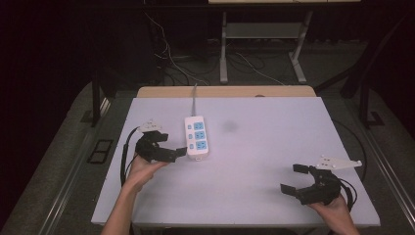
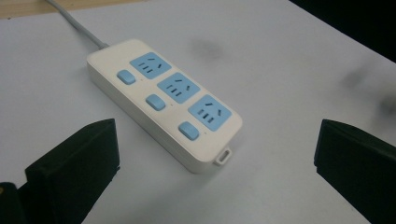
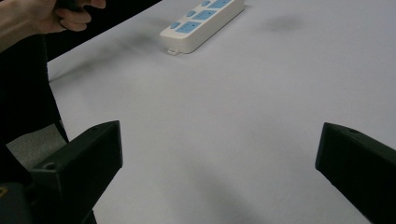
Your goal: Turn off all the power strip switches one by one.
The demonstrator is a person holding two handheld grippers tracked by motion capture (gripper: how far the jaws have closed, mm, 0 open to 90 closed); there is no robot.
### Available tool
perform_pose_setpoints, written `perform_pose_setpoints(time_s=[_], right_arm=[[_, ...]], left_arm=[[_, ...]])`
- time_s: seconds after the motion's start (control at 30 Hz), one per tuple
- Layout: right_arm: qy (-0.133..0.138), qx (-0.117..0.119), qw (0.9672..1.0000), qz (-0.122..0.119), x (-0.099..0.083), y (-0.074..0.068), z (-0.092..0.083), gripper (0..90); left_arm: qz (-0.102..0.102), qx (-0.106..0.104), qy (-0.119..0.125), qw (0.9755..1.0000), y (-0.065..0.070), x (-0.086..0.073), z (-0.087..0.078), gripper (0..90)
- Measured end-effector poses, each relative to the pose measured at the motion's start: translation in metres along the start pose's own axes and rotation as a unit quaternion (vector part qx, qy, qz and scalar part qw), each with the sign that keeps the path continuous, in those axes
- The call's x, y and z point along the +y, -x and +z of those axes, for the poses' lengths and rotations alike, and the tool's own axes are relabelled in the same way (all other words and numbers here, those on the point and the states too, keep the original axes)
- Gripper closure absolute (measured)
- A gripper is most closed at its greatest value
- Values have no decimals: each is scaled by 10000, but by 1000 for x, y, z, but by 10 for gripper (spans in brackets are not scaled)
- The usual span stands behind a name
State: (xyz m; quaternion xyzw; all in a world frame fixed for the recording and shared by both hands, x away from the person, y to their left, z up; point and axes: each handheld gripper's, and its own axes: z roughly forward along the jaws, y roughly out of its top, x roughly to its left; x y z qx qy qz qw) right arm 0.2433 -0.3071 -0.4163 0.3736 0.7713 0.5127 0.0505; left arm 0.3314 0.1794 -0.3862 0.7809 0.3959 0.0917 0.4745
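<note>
Left gripper (image 1: 177, 148) open, empty beside strip (image 1: 197, 137); right gripper (image 1: 294, 178) open, idle. Probably straddle strip squarely, then close.

The high view looks forward and down from above the person's side, taking in the whole tabletop (image 1: 254, 147). The left gripper view sits low and close, facing the power strip (image 2: 163, 105) over its own fingers (image 2: 77, 165). The right gripper view — also low — looks across the tabletop from farther off. All three share the power strip — near, middling, far.
</note>
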Motion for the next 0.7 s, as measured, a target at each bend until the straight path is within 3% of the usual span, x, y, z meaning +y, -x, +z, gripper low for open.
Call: perform_pose_setpoints(time_s=[0.4,0.7], right_arm=[[-23,17,10000,-18,0,-4,2,4],[-12,6,10000,8,-1,-4,2,4]], left_arm=[[95,-154,333,9993,28,-37,-18,0],[198,-275,383,9987,38,-47,-26,0]])
